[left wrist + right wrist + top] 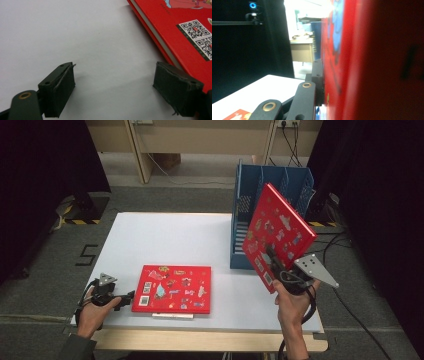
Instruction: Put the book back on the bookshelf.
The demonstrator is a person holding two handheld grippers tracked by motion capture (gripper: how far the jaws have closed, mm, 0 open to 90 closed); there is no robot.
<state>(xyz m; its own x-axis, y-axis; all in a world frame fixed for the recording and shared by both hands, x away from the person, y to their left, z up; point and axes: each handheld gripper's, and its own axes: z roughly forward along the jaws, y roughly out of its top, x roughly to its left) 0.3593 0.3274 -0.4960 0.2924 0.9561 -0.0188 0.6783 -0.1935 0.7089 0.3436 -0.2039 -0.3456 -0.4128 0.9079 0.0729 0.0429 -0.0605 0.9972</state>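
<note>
- Right gripper [274, 261] clamped a raised book [280, 232], tilted, long axis toward the rack [272, 185] just behind.
- Left gripper [125, 296] rested wide open beside the flat book [172, 289].

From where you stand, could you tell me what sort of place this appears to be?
Probably a lab or office set up for recording: a white table hemmed by black curtains, a blue file rack, a mounted camera, and wall sockets behind.

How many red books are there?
2. One red book lies flat on the white table, beside the left hand-held gripper. The other red book is held up, tilted, by the right hand-held gripper in front of the blue file rack.
</note>
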